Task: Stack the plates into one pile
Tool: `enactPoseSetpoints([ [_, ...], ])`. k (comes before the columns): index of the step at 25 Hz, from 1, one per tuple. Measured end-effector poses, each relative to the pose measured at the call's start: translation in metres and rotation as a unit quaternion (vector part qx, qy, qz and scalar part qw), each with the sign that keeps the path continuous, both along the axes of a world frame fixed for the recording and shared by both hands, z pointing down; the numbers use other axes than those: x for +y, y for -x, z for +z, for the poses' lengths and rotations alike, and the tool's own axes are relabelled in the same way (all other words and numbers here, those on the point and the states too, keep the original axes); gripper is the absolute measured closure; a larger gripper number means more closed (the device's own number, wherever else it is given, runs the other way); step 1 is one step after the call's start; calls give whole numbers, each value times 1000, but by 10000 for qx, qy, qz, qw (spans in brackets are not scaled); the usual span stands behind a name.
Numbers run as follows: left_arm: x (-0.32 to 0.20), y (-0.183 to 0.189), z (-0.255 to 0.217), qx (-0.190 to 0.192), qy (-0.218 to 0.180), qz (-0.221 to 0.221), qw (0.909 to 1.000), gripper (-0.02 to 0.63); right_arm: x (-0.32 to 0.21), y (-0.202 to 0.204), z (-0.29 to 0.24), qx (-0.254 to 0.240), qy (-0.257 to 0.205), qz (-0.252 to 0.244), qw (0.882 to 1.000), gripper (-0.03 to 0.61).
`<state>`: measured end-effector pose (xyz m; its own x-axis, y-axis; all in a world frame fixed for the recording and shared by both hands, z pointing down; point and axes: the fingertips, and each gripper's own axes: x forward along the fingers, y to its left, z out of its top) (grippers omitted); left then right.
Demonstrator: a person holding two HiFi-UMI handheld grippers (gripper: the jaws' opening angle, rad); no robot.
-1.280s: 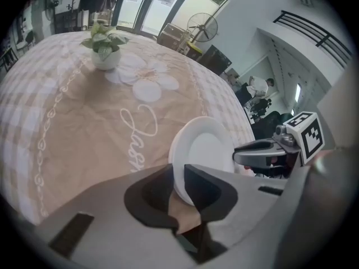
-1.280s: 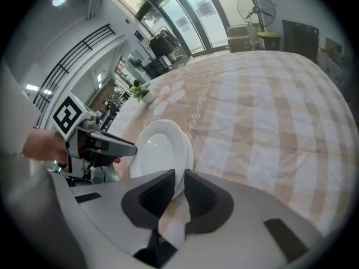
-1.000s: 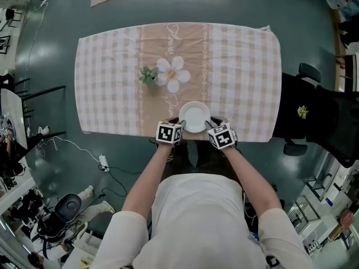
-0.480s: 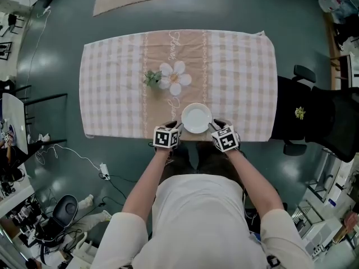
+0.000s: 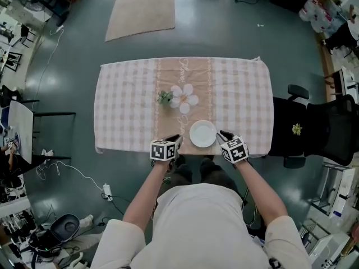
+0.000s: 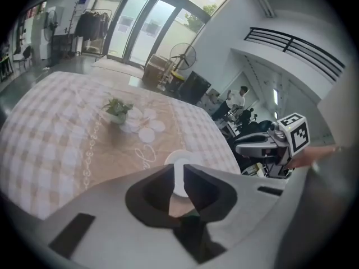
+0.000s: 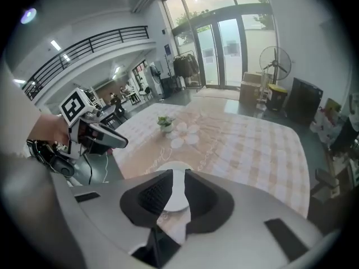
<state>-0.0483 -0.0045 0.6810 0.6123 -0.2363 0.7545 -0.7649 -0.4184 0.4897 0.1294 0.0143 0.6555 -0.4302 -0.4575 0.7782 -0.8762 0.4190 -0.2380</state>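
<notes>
1. Plates, from the head view: I see one white plate pile [image 5: 202, 134]. It sits close to the near edge of the table [image 5: 129, 111], on the tan centre strip of the checked cloth and well apart from the small plant [image 5: 165, 98]. I cannot tell from here how many plates it holds. My left gripper [image 5: 176, 141] hangs just beside the pile on one side and my right gripper [image 5: 223, 135] on the other. Neither touches it.

2. Left gripper view: the fingers have just been closing, and only a narrow slot is left between them. Nothing is in that slot. The plate pile [image 6: 178, 157] shows through and above it, lying on the cloth beyond the tips.

3. Right gripper view: these fingers also stand close together with a thin gap, and they grip nothing. The plate pile [image 7: 177, 190] lies past the tips, with the plant [image 7: 164, 122] farther up the cloth.

4. My reading: no loose plate shows anywhere on the table, so the stacking looks finished. The step in hand is getting both tools clear of the pile.

5. The next move calls for little. I should keep both sets of tips away from the rim, because the pile sits near the table edge and a nudge could slide it off. After that, one look across the cloth for a stray plate.
</notes>
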Motion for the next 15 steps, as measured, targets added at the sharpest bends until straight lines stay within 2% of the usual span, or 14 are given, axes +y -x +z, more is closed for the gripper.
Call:
enactPoseSetpoints([
  [8,-6,12,-52,-39,-474,192,9987,573,-9,-2,-69,-110,-618,316,9975,503],
  [12,-7,14,-92,260,-670,380,9967,581,-9,5,-103,-241,-909,414,9947,516],
  [15,-10,20,-125,467,-990,527,9926,592,-8,10,-131,-308,-1198,536,9909,522],
])
